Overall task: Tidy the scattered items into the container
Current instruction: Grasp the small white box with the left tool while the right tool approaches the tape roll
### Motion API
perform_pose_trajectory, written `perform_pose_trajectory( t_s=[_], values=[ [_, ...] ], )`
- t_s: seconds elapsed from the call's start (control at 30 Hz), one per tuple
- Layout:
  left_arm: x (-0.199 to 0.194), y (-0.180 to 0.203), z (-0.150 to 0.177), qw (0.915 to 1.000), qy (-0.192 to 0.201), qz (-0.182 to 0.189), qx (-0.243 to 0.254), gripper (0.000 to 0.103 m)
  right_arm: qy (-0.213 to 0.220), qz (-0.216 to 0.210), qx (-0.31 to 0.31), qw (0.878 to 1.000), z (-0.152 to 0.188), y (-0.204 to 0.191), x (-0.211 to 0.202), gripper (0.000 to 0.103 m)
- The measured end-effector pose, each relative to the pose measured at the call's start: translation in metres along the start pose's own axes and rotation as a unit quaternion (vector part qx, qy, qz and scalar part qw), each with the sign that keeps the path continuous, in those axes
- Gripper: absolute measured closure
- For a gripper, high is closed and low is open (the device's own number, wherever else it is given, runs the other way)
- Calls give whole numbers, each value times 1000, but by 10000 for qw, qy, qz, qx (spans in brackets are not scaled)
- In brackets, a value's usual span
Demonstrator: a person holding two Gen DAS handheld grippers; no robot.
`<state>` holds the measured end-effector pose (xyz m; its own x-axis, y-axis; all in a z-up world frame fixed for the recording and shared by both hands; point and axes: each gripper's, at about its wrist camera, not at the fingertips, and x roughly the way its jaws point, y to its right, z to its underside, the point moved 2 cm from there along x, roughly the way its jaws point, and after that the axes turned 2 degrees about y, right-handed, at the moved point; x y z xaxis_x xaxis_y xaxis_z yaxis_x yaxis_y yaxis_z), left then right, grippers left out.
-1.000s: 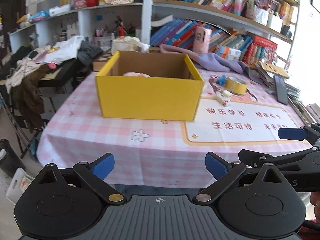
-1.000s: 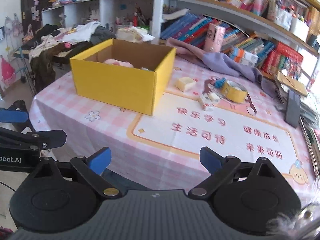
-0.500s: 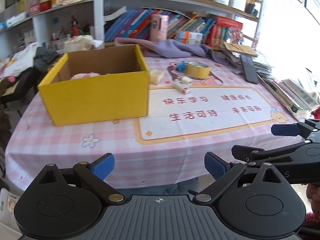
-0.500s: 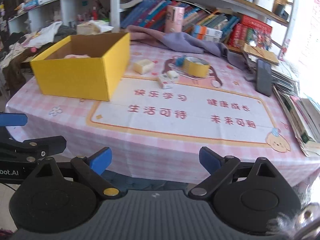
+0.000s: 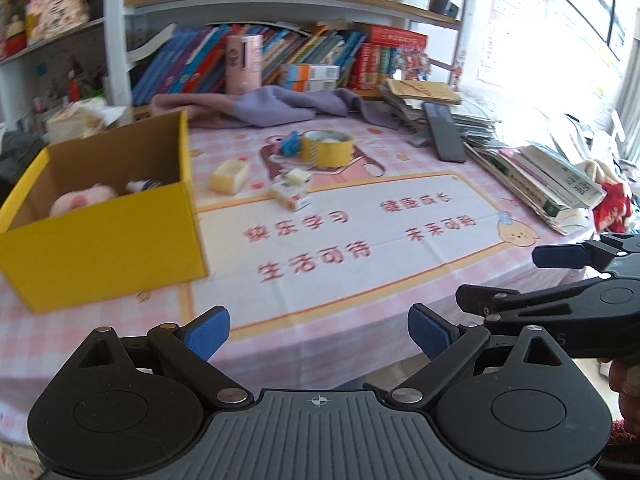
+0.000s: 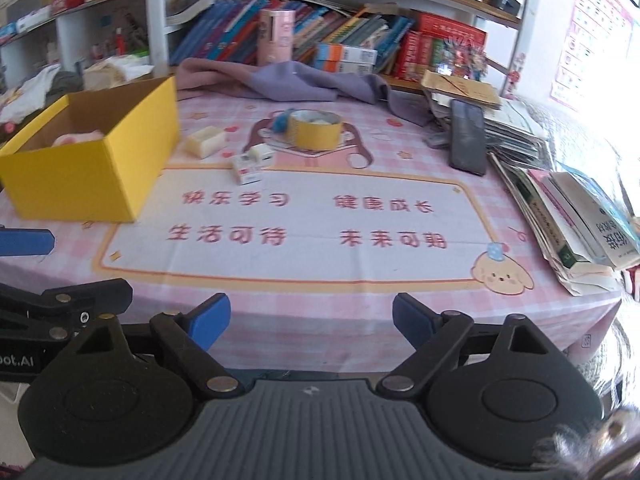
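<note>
We've swung right from the box (image 5: pixel 100 216) toward the loose bits: tape (image 6: pixel 316 129), eraser (image 6: pixel 205 142), small carton (image 6: pixel 246 168), all still out. Both grippers, left (image 5: pixel 318 334) and right (image 6: pixel 311 322), wide, empty.

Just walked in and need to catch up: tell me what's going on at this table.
A person holds two grippers, left gripper and right gripper, both open and empty at the table's near edge. The yellow box already holds a pink plush. The tape roll, a pale block and small cartons still lie on the tablecloth.
</note>
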<state>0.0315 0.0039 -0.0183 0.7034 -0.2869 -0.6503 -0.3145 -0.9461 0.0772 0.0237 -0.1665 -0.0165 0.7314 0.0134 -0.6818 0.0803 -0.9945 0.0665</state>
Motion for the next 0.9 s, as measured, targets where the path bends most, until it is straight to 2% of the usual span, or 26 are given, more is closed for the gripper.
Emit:
perform_pose_trajectory(
  t_s=[0.17,0.4,0.63,0.9],
  values=[
    [23,8,-16,10000,-1,47,86,8,0,3,96,10000,-13,17,20,18],
    [68,8,-43,9999,-131,-93,-52,11,-121,-192,-12,9997,-44,37,67,18],
    [113,7,-84,9981,-216,-461,-346,13,-182,-593,-135,9980,-94,68,118,18],
    [160,2,-115,9909,-392,-1103,-664,13,-194,-1081,-377,9932,-144,90,180,18]
  ],
)
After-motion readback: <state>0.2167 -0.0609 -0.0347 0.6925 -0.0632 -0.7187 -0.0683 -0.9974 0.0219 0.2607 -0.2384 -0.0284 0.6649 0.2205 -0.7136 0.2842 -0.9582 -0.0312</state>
